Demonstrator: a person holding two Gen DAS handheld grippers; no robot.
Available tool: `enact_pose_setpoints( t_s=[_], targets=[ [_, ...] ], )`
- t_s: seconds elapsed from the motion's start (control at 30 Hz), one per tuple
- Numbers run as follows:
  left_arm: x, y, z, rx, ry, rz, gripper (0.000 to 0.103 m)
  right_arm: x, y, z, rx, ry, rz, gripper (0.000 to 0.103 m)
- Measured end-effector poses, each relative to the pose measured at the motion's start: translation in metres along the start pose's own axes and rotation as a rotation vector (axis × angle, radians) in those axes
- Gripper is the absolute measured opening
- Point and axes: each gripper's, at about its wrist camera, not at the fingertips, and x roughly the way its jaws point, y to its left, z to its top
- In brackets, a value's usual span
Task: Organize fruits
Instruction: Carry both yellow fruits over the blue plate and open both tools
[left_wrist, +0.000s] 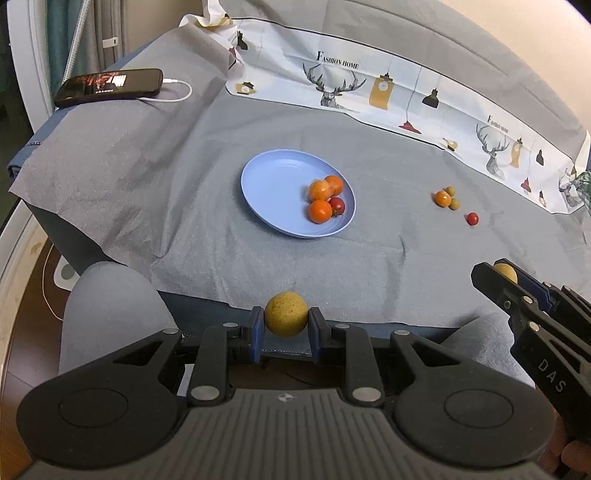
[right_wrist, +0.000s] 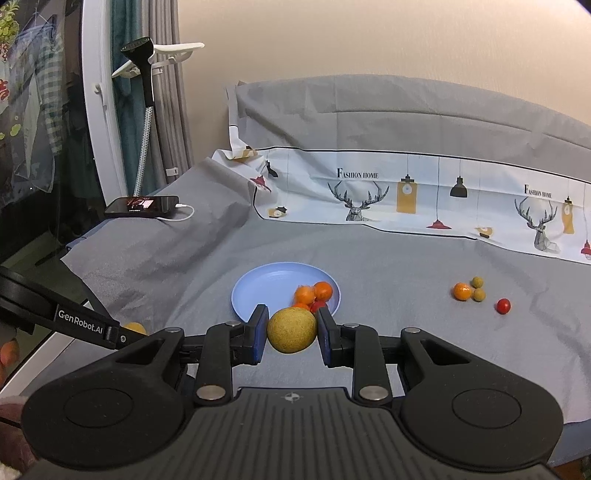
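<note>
**A:** Where do you stand right now?

**B:** Your left tool (left_wrist: 286, 326) is clamped on a yellow-green fruit (left_wrist: 286, 314), and your right tool (right_wrist: 291, 334) is clamped on a second yellow-green fruit (right_wrist: 291, 329). Both hang above the near edge of the grey cloth (left_wrist: 184, 166). In the left wrist view, the blue plate (left_wrist: 266, 177) lies at 12 o'clock from the left tool, with three orange fruits (left_wrist: 320, 211) and a red tomato (left_wrist: 337, 205) bunched on its right half.

**A:** So what makes the drop go well?

**B:** I'd say aim for the bare left half of the plate, around 10 o'clock of the pile. You want a round fruit set low before you let go, otherwise it likely rolls off the shallow rim. Bring one tool in at a time so the two don't crowd each other over the plate.

**A:** And afterwards?

**B:** In the right wrist view a loose cluster sits at about 2 o'clock on the cloth: an orange fruit (right_wrist: 462, 291), two small green ones (right_wrist: 478, 294) touching it, and a red tomato (right_wrist: 503, 305) a little apart. Those look like what's left.

**A:** Anything to avoid?

**B:** Keep clear of the phone (left_wrist: 110, 86) at 10 o'clock.
</note>
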Motion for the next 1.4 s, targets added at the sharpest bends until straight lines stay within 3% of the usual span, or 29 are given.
enact_pose_setpoints(
  t_s=[0.43, 0.83, 1.17, 1.4],
  targets=[
    [0.022, 0.004, 0.014, 0.002, 0.033, 0.022, 0.027, 0.023, -0.006, 0.000, 0.010, 0.059, 0.001, 0.030],
    [0.058, 0.008, 0.070, -0.028, 0.024, 0.039, 0.027, 0.068, -0.014, 0.010, 0.010, 0.111, -0.005, 0.030],
    [0.130, 0.003, 0.129, 0.001, 0.064, 0.069, 0.027, 0.144, -0.018, 0.024, -0.002, 0.149, 0.007, 0.030],
    [0.214, 0.005, 0.158, 0.021, 0.143, 0.098, 0.027, 0.223, -0.008, 0.020, -0.079, 0.207, 0.035, 0.030]
  ],
)
